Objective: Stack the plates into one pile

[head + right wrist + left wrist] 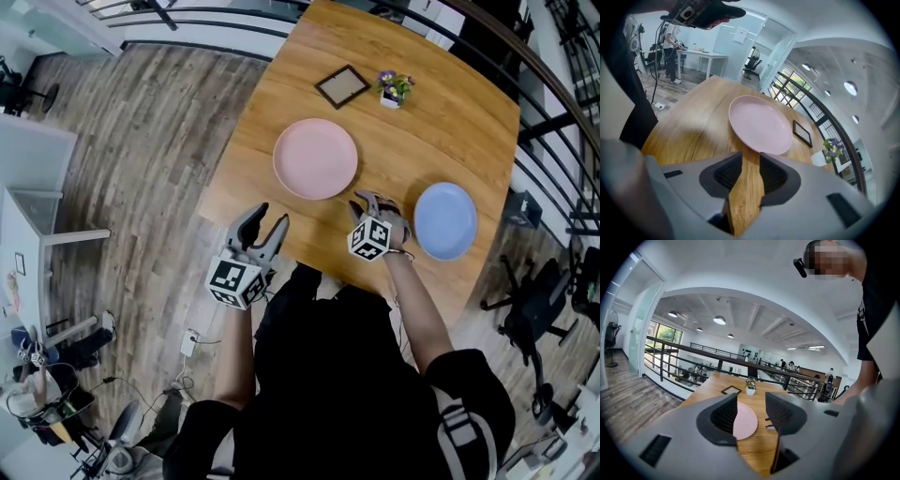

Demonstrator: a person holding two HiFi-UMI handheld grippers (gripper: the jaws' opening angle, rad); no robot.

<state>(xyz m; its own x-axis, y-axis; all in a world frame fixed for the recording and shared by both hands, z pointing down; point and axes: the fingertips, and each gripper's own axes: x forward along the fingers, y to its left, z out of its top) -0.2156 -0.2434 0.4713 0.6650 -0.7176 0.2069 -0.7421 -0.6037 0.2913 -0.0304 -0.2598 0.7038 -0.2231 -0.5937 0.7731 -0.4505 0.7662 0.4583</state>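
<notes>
Hovering at the near edge of the light wooden table (pixel 431 141), we hold our left gripper (pixel 267 223) with its jaws apart and nothing between them. Our right gripper (pixel 372 201) tilts down over the tabletop, jaws partly apart, with only bare wood in the gap. The round pink plate (pixel 315 158) lies flat just beyond both grippers. The round pale-blue plate (pixel 445 220) lies apart from it, just right of our right gripper.
</notes>
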